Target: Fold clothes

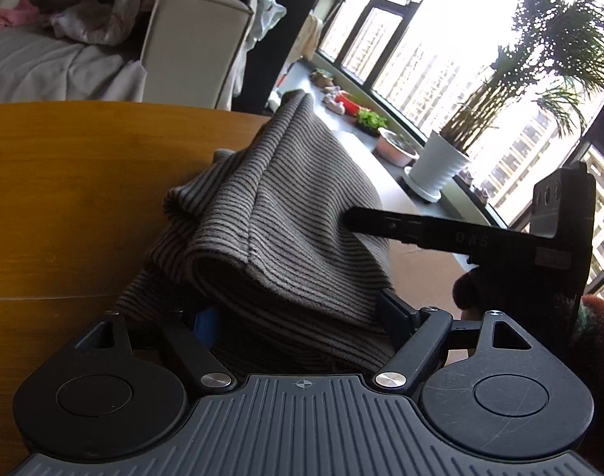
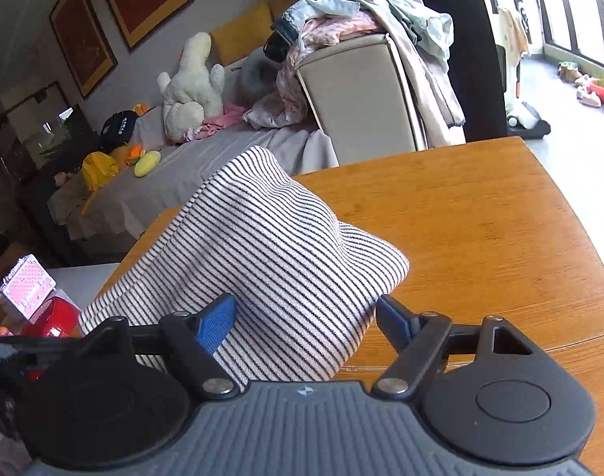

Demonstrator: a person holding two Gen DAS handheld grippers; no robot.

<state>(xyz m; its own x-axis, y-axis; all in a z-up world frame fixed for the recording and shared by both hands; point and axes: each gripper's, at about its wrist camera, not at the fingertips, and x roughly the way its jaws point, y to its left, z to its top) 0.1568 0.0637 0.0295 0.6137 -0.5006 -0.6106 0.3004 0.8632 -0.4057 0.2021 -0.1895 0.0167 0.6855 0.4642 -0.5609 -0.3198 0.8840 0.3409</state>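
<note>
Right wrist: striped garment [image 2: 270, 261] between wide jaws.

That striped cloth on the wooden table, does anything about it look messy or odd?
Yes. The striped garment is not flat: it is bunched into a rumpled hump on the wooden table, draped between the jaws of both grippers. Behind it, clothes are heaped untidily over the beige chair back.

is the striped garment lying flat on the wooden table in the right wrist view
No, the striped garment is bunched into a raised heap on the wooden table, peaking well above its surface.
</note>
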